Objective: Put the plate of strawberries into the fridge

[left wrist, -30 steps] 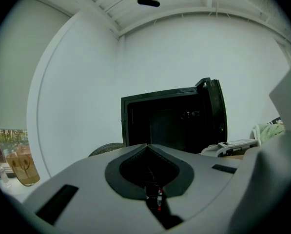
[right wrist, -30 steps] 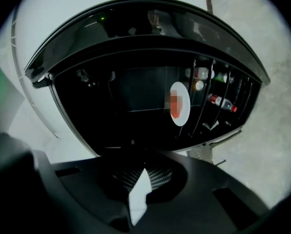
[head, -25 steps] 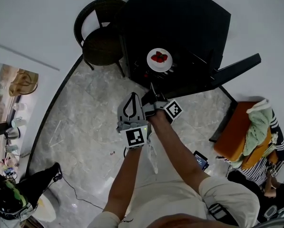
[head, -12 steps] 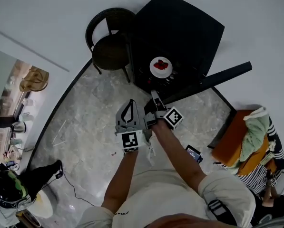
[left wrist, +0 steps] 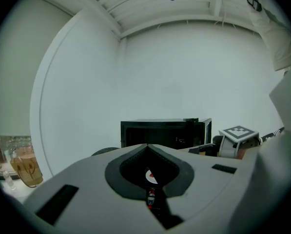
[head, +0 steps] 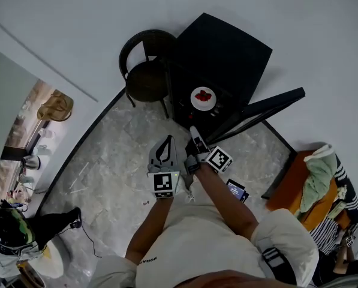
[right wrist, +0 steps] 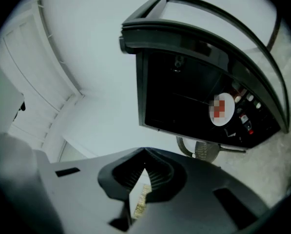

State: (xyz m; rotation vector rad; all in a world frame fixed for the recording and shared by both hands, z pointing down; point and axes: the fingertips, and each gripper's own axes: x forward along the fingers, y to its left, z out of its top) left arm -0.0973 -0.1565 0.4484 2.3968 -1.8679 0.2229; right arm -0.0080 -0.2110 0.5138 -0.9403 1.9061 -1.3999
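The small white plate of red strawberries (head: 202,98) appears to sit already on a shelf inside the low black fridge (head: 226,53). The fridge's black door (head: 268,104) stands swung wide. Both tools are empty. The left hand-held gripper (head: 165,140) has its jaws closed tip to tip on nothing. The right hand-held gripper (head: 194,131) is fully closed too and holds nothing. Both hang well short of the fridge opening, side by side.

The main risk, as I judge it, is the door. Shut jaws can only push it, and a hard shove could slam it and jolt the shelf, so the plate slides or the strawberries roll off. The plate seems to sit toward the front of the shelf, so a closing door might clip its rim. A push off-centre could also shift the fridge itself. If the door is left open, the job is only half done. A dark phone (head: 235,190) lies on the floor just beside the person and could be stepped on.

The fridge stands on a grey marbled floor (head: 107,161) against a plain white wall (head: 77,17). A dark round wicker chair (head: 144,80) stands just beside it on the left. An orange-brown cabinet (head: 289,182) piled with pale clothes (head: 319,176) is off to the right.
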